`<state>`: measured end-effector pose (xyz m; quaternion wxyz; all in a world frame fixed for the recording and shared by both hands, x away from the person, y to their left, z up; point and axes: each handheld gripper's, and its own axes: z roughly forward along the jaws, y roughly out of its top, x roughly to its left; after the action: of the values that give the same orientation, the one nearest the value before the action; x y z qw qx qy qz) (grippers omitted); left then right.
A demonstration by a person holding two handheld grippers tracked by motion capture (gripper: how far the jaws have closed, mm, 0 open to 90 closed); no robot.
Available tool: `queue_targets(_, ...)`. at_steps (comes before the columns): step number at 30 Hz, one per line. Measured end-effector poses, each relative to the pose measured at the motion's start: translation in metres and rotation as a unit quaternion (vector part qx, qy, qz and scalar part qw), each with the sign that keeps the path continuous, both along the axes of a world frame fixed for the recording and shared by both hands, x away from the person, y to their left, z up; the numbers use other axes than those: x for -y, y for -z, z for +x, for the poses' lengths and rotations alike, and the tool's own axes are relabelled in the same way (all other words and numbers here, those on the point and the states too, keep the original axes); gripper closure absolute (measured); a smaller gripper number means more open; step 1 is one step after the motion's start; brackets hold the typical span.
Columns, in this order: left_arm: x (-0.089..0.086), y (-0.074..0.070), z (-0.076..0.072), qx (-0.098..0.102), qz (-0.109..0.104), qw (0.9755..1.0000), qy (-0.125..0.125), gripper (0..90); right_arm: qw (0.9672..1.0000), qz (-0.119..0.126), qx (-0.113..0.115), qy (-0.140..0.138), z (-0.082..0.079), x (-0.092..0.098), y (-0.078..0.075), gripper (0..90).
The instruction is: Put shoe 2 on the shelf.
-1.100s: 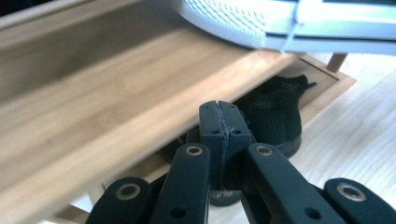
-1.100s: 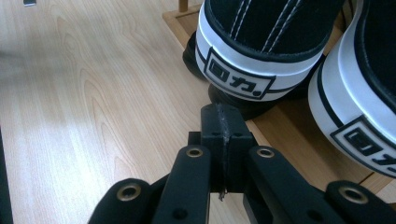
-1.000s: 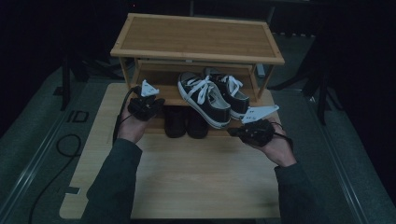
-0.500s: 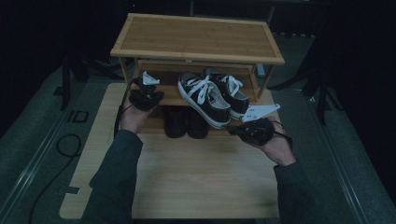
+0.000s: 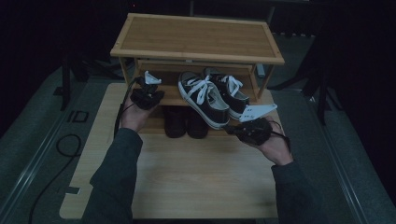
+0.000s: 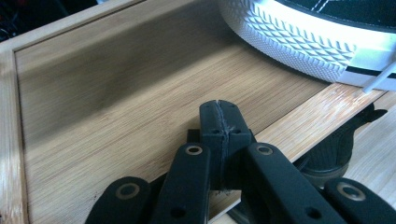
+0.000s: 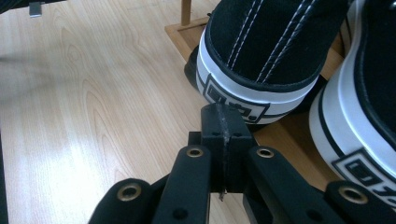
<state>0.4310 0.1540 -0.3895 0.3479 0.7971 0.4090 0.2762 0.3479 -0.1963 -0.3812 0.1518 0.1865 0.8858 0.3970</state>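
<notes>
Both tongs, left (image 6: 219, 122) and right (image 7: 223, 125), are pressed together, empty. At frame centre, the sneakers (image 5: 205, 97) look light with soft canvas; their stiff rubber heels (image 7: 254, 93) seem the best grip.

The scene is viewed from above and behind the person, facing forward and down, at moderate distance. The left gripper view is taken close along closed jaws, with the middle shelf board (image 6: 116, 107) beneath and ahead of them and a sneaker sole (image 6: 299, 37) ahead to the right. The right gripper view is taken close along closed jaws, with a sneaker heel (image 7: 261, 60) directly ahead. The sneakers (image 5: 210, 95) and shoe rack (image 5: 196, 39) are shared by all views.
</notes>
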Motion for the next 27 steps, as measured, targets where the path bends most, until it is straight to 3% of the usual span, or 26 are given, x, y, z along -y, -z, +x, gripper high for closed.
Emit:
queue_targets(6, -0.001, 0.001, 0.001, 0.000, -0.019, 0.9998, -0.002, 90.0, 0.9999, -0.007, 0.004, -0.008, -0.001, -0.006, -0.001, 90.0)
queue_targets(27, 0.000, 0.002, 0.000, 0.001, -0.017, 0.9998, -0.004, 90.0, 0.9990, 0.000, 0.004, -0.045, 0.000, -0.041, 0.001, 90.0)
